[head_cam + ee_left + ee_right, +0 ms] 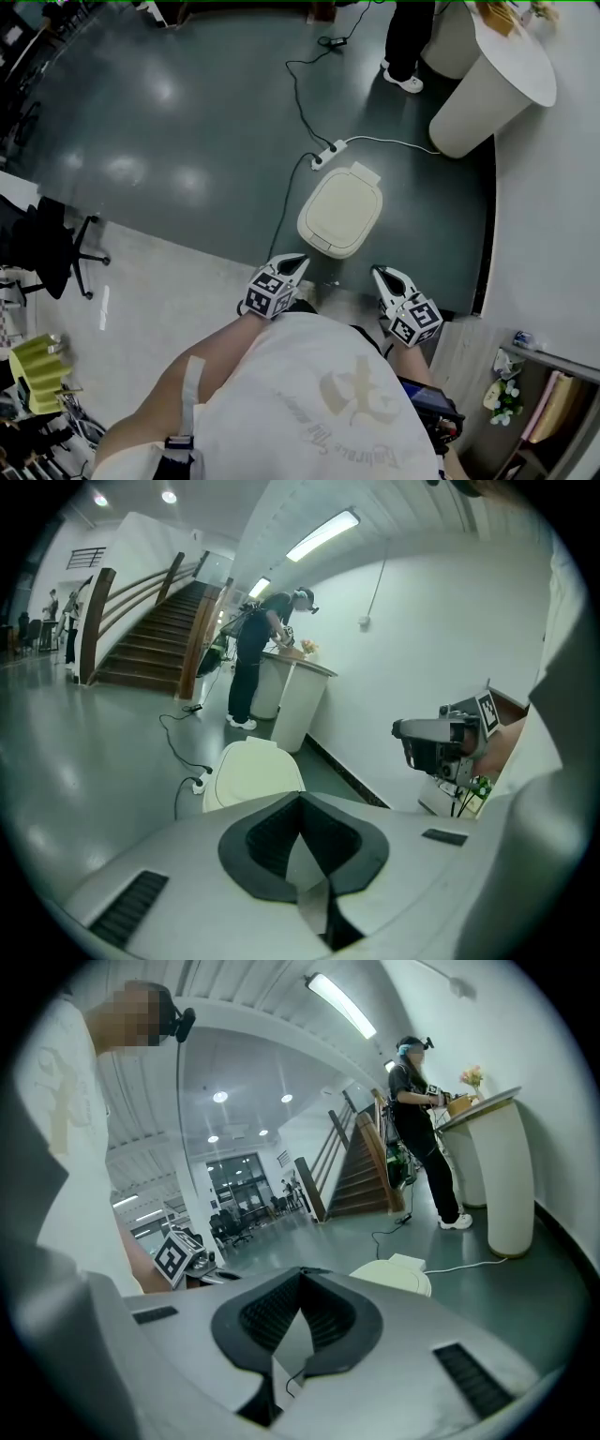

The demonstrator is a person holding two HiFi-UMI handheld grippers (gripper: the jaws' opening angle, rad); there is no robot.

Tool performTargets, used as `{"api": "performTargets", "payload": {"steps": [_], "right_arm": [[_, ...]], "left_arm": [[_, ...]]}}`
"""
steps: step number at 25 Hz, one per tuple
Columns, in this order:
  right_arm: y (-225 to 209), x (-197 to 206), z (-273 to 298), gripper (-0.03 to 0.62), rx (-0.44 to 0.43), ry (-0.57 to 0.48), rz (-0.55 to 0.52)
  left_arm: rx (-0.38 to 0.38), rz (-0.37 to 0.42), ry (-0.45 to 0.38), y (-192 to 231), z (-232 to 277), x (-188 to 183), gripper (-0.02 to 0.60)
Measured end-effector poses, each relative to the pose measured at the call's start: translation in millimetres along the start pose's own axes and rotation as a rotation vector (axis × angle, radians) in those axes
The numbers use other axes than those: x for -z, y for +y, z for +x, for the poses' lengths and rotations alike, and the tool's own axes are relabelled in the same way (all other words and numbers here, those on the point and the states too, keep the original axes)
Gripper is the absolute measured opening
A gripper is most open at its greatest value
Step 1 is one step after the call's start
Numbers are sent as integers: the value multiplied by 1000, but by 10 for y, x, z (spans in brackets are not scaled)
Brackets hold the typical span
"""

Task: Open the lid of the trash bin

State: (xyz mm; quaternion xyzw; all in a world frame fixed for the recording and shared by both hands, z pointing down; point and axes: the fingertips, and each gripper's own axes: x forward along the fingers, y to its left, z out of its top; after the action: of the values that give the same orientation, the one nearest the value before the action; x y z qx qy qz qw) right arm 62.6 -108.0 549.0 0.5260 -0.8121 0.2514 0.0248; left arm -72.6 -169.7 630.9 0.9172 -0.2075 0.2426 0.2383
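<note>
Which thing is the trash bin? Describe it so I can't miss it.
Start at the white curved counter against the right-hand wall, then come down the dark floor towards the camera. The trash bin is the low cream box with a rounded-square lid, shut, just this side of a white power strip; the only lidded thing there.

Side by side, apart: left tongs and right tongs, tips pointing forward and down. Both jaws closed tip to tip, nothing between. Bare left forearm runs back from its tongs.

One trash bin, two hand-held grippers, one power strip.
</note>
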Motion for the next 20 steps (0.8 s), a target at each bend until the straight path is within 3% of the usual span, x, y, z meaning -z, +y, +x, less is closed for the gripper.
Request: {"api": "performTargets", "payload": {"steps": [9, 20], "right_arm": [[-180, -3, 221, 6, 76, -2, 32], [-289, 21, 357, 6, 134, 20, 52]], "left_arm": [[81, 87, 71, 188, 332, -68, 14], [104, 54, 228, 431, 818, 223, 14]]}}
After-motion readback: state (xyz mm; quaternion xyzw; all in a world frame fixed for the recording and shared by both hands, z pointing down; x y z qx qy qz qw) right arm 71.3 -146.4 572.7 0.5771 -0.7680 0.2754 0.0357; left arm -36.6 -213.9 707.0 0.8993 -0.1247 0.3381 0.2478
